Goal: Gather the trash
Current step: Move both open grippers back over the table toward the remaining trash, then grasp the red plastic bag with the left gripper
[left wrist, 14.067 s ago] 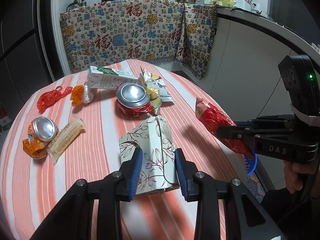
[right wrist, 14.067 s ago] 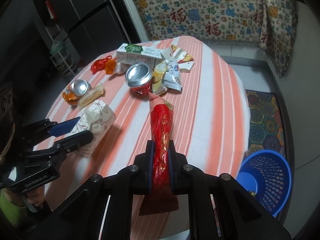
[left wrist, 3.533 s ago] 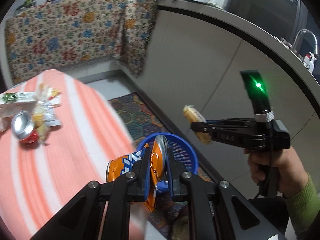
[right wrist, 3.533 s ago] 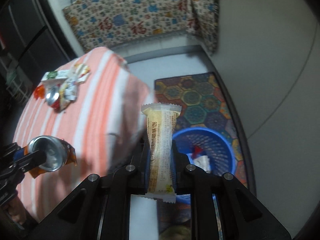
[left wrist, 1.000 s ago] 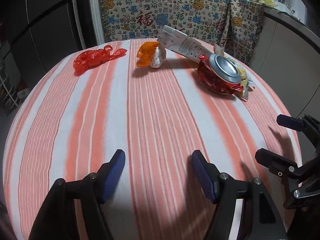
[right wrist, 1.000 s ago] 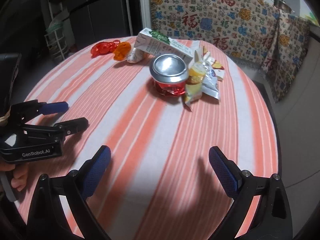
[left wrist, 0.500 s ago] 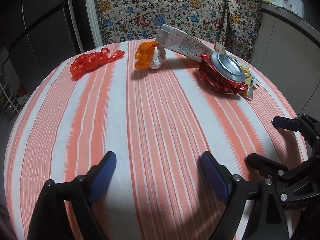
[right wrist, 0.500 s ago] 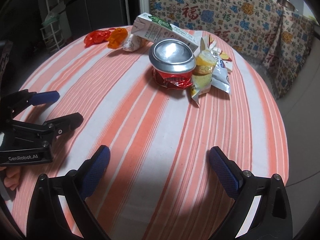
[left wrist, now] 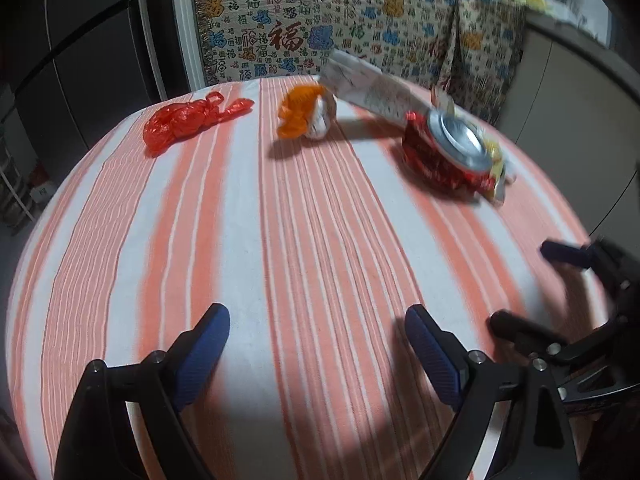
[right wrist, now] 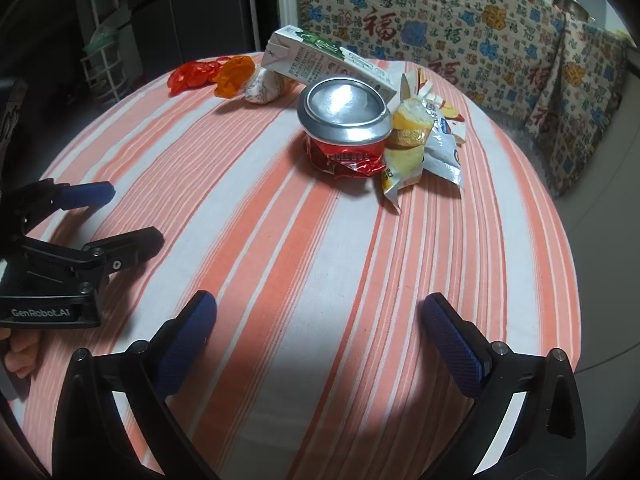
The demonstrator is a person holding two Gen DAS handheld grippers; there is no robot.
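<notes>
Trash lies at the far side of the round striped table (left wrist: 280, 240). A crushed red can (right wrist: 346, 132) (left wrist: 448, 152) stands beside crumpled snack wrappers (right wrist: 424, 148). A white and green milk carton (right wrist: 320, 60) (left wrist: 372, 88) leans on an orange and white wad (left wrist: 306, 114) (right wrist: 248, 78). A red plastic bag (left wrist: 188, 120) (right wrist: 192, 72) lies far left. My left gripper (left wrist: 316, 344) is open and empty over the near table. My right gripper (right wrist: 320, 328) is open and empty, facing the can.
A patterned cloth (left wrist: 320, 28) hangs behind the table. A dark fridge (left wrist: 80, 60) stands at the left. A wire rack (right wrist: 104, 68) stands by it. A counter (left wrist: 580, 64) runs along the right. The trash bin is out of view.
Both grippers have moved forward over the table toward the trash. The can and wrappers appear closer in the right wrist view. Both stay open and empty.
</notes>
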